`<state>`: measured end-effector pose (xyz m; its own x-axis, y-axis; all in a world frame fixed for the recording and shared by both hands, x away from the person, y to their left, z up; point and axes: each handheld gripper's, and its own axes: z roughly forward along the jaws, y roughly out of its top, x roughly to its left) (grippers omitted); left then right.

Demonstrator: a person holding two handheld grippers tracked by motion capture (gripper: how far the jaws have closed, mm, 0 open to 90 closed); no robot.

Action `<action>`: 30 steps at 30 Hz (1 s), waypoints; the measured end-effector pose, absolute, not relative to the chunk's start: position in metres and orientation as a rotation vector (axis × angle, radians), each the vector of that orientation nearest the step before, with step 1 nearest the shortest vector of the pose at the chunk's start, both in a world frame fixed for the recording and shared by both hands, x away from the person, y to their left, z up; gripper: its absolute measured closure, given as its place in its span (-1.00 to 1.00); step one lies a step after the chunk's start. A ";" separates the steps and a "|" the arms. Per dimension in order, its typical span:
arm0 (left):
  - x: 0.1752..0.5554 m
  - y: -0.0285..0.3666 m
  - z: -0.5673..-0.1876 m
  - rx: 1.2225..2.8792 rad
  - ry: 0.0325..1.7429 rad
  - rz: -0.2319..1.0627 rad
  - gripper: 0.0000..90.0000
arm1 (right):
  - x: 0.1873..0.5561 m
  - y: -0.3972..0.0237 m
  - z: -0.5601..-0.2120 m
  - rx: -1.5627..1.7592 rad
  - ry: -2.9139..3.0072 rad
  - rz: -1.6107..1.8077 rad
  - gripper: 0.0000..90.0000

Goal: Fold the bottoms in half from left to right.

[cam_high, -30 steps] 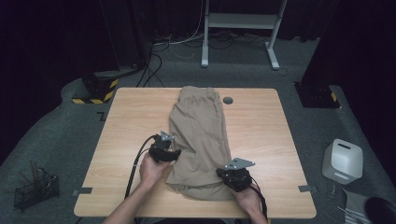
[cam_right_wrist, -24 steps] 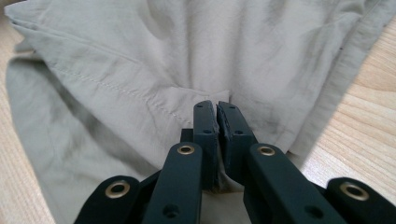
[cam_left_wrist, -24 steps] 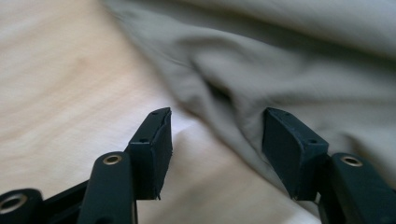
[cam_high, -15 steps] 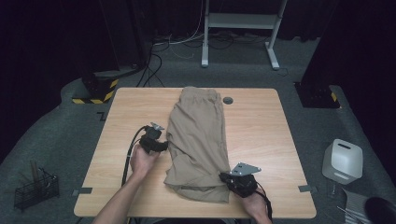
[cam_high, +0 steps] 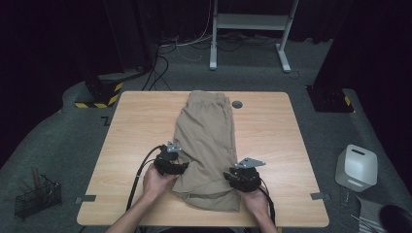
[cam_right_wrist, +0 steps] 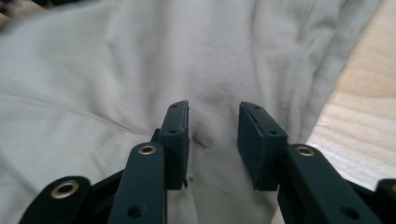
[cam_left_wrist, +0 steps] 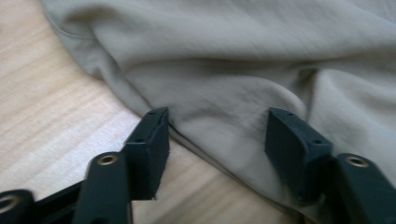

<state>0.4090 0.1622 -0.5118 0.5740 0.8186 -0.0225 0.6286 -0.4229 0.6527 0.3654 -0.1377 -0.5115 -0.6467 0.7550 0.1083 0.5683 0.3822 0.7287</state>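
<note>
The left gripper (cam_high: 171, 164) sits at the near left edge of the folded khaki garment (cam_high: 206, 145). Its jaws stand wide apart, straddling the fabric edge where it meets the tabletop (cam_high: 131, 145); nothing is clamped. The right gripper (cam_high: 241, 177) rests on the near right portion of the garment. Its jaws are partly open with a small ridge of cloth between them, not pinched. Judged from this placement, both grippers are positioned to take hold of the near end at its two sides.

The garment lies flat at the tabletop centre. Its long axis runs from the near edge toward the far edge, with the narrower end pointing away from the person, beside a dark round grommet (cam_high: 237, 104).
</note>
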 end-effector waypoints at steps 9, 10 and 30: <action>0.446 0.163 -0.512 2.162 1.228 0.486 -0.14 | 0.406 -0.122 -0.519 1.118 2.366 0.979 0.43; 0.450 0.163 -0.512 2.151 1.241 0.485 -0.15 | 0.413 -0.120 -0.518 1.129 2.359 0.966 0.44; 0.393 0.179 -0.491 2.114 1.086 0.253 -0.10 | 0.418 -0.118 -0.499 1.179 2.364 1.024 0.28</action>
